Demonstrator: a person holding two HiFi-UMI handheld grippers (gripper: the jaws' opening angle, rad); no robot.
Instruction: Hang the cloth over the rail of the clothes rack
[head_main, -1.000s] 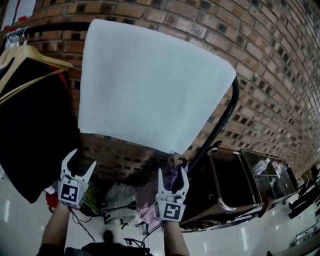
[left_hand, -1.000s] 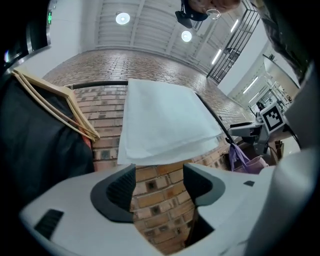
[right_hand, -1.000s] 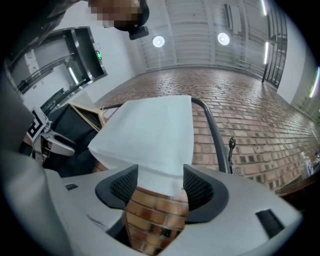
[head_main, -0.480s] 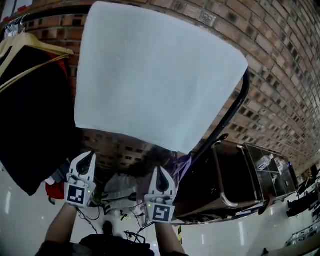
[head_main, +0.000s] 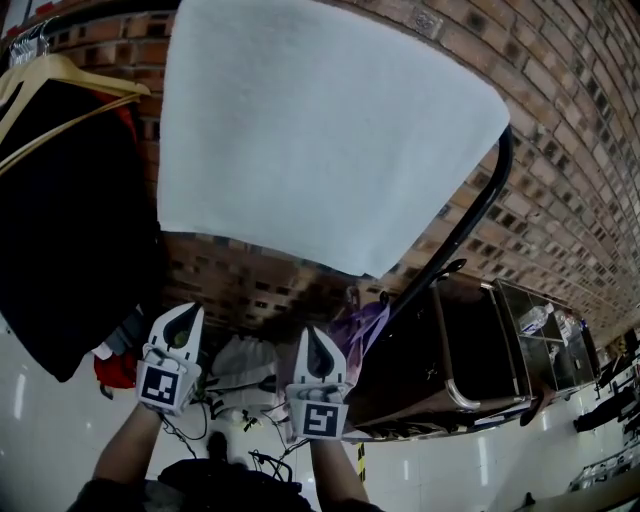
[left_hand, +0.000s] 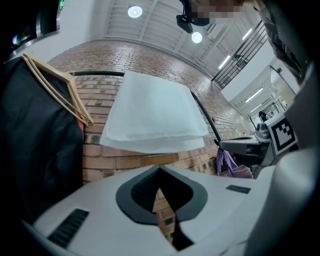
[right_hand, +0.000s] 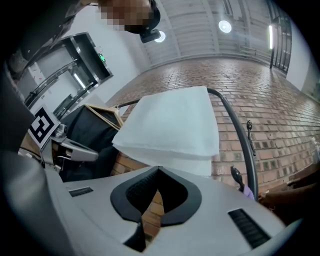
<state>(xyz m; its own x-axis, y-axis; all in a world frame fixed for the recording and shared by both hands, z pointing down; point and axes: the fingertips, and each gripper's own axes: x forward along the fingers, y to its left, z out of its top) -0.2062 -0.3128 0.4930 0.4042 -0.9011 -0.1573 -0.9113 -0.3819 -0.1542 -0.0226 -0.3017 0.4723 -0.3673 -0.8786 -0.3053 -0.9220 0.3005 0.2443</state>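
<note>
- The white cloth (head_main: 320, 140) lies draped over the rail (left_hand: 102, 74) of the clothes rack. It fills the head view from 10 to 2 o'clock, and its lower edge hangs free.
- Both gripper views show two hanging layers, one in front of the rail and one behind. That balance is probably what keeps the cloth from sliding off.
- The cloth sits at the rail's right end, just beside the curved black end post (head_main: 470, 230). The space at 9 o'clock is taken by a wooden hanger (head_main: 60, 85) carrying a black garment (head_main: 70, 230).
- The left gripper (head_main: 186, 318) is at 7 o'clock in the head view, below the cloth and apart from it. Its jaws are pressed together with nothing between them; only brick wall (head_main: 560, 120) shows through the gap behind the tips.
- The right gripper (head_main: 316, 345) is at 6 o'clock, also below the hem and clear of it. Its jaws are closed and empty.
- With neither gripper touching the cloth and both held low, the hanging looks done. The closed, empty jaws read as a resting pose, not a reach.
</note>
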